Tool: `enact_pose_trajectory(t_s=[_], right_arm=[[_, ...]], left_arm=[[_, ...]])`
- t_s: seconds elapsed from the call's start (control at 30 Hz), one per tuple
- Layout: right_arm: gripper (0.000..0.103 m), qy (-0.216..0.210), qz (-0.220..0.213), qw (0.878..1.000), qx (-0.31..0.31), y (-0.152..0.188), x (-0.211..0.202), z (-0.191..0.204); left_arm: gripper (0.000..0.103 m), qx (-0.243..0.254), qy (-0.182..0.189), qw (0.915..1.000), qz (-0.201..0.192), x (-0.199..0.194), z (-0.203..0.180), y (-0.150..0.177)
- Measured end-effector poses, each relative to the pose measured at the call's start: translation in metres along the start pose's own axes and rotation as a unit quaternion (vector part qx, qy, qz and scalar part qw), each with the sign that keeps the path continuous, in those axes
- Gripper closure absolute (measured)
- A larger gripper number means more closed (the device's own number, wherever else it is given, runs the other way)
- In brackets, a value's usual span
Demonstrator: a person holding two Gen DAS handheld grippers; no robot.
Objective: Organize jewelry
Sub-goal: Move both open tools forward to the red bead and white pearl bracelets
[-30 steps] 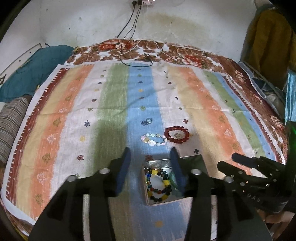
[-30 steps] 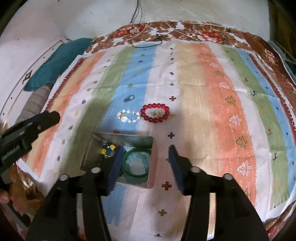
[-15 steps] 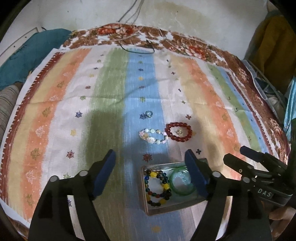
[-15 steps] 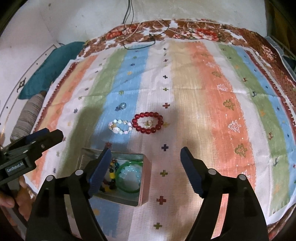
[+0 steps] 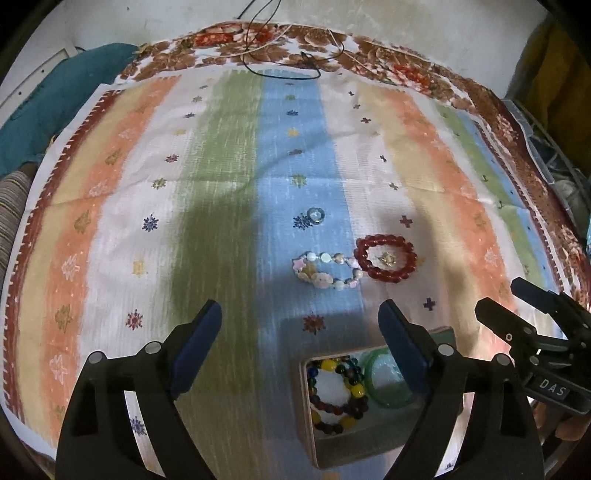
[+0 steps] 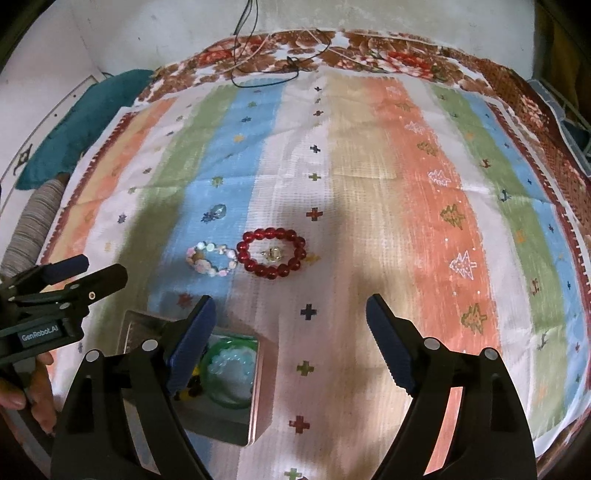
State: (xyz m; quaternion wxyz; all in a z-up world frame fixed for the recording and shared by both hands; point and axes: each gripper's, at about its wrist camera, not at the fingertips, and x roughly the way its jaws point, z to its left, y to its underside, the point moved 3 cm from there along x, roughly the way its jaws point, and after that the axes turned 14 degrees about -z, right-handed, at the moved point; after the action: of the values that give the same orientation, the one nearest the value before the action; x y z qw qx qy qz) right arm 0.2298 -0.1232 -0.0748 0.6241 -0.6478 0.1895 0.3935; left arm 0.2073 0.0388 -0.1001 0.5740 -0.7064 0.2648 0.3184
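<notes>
Left wrist view: a striped cloth covers the bed, white wall at 12 o'clock. Both claws, left and right, gape wide, empty. Red bracelet and pastel bracelet lie touching; tin at 5 o'clock.

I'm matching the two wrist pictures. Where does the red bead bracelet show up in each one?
Left wrist: red bead bracelet lies right of centre, past the right fingertip.
Right wrist: it lies just left of centre, ahead of both fingers.
Shared landmark: the pastel bead bracelet lies at its left side in both views.
</notes>
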Motion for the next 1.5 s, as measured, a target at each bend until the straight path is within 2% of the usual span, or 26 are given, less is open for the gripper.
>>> enact_pose_trajectory(t_s=[0.37,0.77,1.1,1.5], right_arm=[[0.02,0.006,0.008,1.0,-0.008,-0.007,0.022,-0.001],[0.02,0.006,0.024,1.0,0.014,-0.01,0.048,-0.011],[0.02,0.034,0.034,0.999,0.004,-0.011,0.069,-0.014],[0.02,0.046,0.05,0.998,-0.007,-0.012,0.094,-0.016]], left_arm=[[0.016,0.012,-0.013,0.9996,0.022,0.031,0.003,-0.001],[0.016,0.024,-0.011,0.999,0.036,0.058,0.003,-0.002],[0.016,0.043,-0.006,0.9978,0.051,0.077,-0.001,-0.001],[0.016,0.058,-0.012,0.9955,0.075,0.104,0.004,-0.002]])
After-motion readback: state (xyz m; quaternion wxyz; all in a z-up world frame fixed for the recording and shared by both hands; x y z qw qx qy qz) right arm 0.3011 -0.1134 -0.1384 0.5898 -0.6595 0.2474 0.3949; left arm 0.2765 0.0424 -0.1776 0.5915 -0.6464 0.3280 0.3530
